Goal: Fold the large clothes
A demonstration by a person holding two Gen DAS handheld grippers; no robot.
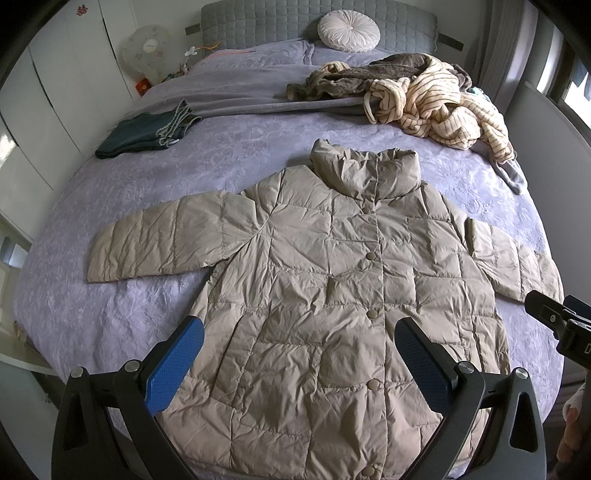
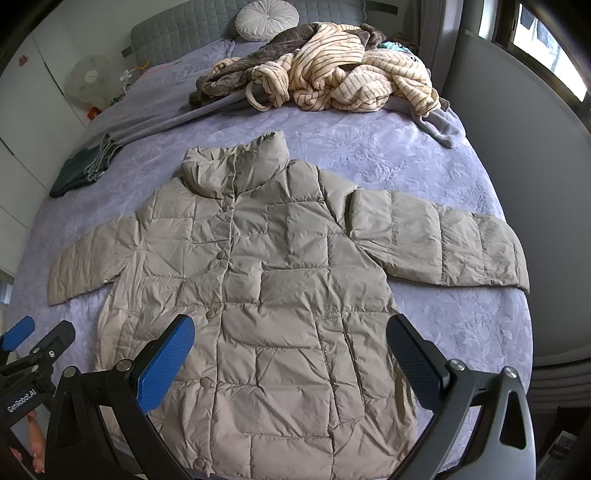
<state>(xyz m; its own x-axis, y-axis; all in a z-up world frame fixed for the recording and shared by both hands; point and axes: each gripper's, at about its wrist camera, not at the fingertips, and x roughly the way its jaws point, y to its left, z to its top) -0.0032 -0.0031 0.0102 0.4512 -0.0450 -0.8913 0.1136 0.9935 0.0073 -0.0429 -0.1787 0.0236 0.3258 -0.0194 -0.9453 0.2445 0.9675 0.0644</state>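
A beige quilted puffer jacket (image 1: 325, 280) lies flat and buttoned on the purple bedspread (image 1: 110, 325), collar toward the headboard, both sleeves spread out sideways. It also shows in the right wrist view (image 2: 266, 295). My left gripper (image 1: 299, 354) is open and empty, hovering above the jacket's lower front. My right gripper (image 2: 290, 354) is open and empty, above the jacket's lower right half. The right gripper's body shows at the right edge of the left wrist view (image 1: 561, 325); the left gripper shows at the lower left of the right wrist view (image 2: 33, 354).
A heap of striped cream and brown robes (image 1: 417, 96) lies at the far right of the bed. Folded dark jeans (image 1: 147, 133) lie at the far left. A round white cushion (image 1: 349, 29) leans on the grey headboard. White wardrobes stand left, a window right.
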